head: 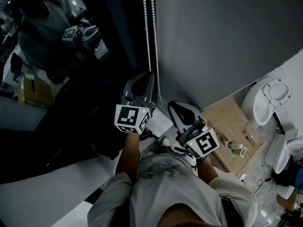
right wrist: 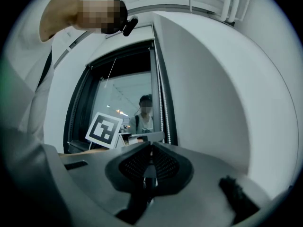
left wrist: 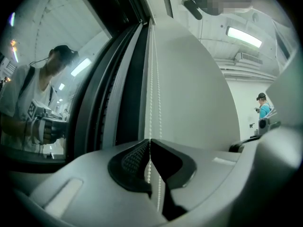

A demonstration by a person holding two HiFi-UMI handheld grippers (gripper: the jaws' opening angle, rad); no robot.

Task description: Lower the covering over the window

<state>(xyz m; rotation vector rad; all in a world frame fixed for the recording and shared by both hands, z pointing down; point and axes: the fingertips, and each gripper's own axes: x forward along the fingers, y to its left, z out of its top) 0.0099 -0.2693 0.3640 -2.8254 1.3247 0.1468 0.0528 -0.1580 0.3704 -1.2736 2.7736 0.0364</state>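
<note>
A white bead chain (head: 147, 27) hangs in two strands beside the dark window (head: 71, 79), against the grey wall. My left gripper (head: 150, 75) is level at the chain. In the left gripper view, the left gripper (left wrist: 150, 141) has its jaws shut on one strand of the bead chain (left wrist: 152, 79), with beads showing between the pads. The second strand hangs just to its right. My right gripper (head: 174, 107) sits lower right of the left one, away from the chain. In the right gripper view, the right gripper (right wrist: 150, 144) is shut with nothing between its jaws. The window covering itself is not visible.
The window glass (right wrist: 123, 103) reflects me and the left gripper's marker cube (right wrist: 105, 129). A cardboard box (head: 232, 126), a green bottle (head: 234, 147) and white ceramic fixtures (head: 267, 98) lie on the floor to the right. Another person (left wrist: 262, 105) stands far off.
</note>
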